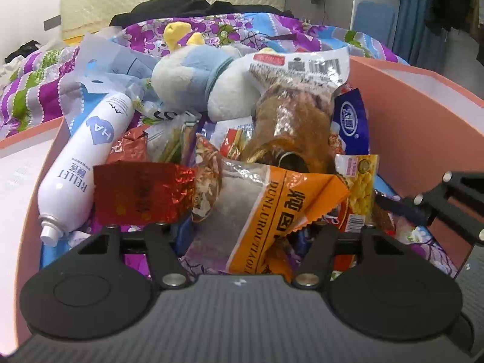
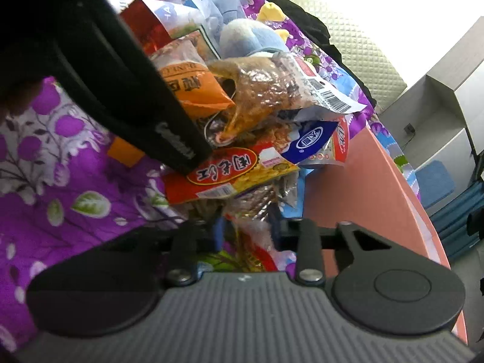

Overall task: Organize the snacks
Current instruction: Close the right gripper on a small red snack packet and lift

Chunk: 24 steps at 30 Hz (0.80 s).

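A heap of snack packets fills a pink box (image 1: 408,121). My left gripper (image 1: 242,233) is open over the near end of the heap, with the lower end of an orange packet (image 1: 272,211) between its jaws and a gap on the left side. In the right wrist view my right gripper (image 2: 249,233) is shut on a crinkly clear-and-red snack packet (image 2: 254,242) low in the box, next to the pink wall (image 2: 363,196). Just beyond it lies a red-and-yellow packet (image 2: 236,172). The black body of the left gripper (image 2: 136,90) crosses the upper left of that view.
A white spray bottle (image 1: 81,163) leans along the box's left wall. A blue-and-white plush toy (image 1: 205,81) lies at the far end, with a brown vacuum-packed snack (image 1: 293,121) and a red foil packet (image 1: 136,193) nearer. Purple floral bedding (image 2: 60,166) lies under everything.
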Each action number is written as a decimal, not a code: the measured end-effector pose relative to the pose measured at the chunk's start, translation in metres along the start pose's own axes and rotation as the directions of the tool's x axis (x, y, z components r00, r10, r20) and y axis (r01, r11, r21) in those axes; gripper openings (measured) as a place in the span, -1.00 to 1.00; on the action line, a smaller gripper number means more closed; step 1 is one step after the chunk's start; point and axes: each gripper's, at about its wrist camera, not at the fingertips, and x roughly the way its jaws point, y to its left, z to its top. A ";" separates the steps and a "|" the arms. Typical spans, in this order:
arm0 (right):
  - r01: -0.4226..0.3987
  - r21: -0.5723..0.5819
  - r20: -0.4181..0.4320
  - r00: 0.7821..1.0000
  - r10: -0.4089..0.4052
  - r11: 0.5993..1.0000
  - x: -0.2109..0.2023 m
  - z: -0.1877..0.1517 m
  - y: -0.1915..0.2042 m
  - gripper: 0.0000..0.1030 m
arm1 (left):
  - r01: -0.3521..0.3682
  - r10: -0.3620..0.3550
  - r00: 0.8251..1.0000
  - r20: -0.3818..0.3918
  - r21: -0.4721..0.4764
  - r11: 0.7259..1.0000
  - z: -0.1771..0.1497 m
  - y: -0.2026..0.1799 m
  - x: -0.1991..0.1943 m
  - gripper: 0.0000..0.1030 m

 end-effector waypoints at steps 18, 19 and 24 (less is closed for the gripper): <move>-0.122 0.228 0.074 0.991 0.108 0.966 -0.092 -0.010 -0.040 -0.72 | -0.003 0.001 1.000 -0.029 -0.062 0.998 -0.005 -0.024 -0.102 0.26; -0.137 0.244 0.079 0.990 0.121 0.960 -0.096 -0.012 -0.045 -0.73 | -0.007 0.005 0.999 -0.031 -0.069 0.998 -0.007 -0.025 -0.108 0.26; -0.186 0.314 0.094 0.982 0.164 0.931 -0.117 -0.020 -0.056 -0.73 | -0.033 0.028 0.998 -0.051 -0.099 0.995 -0.018 -0.026 -0.139 0.26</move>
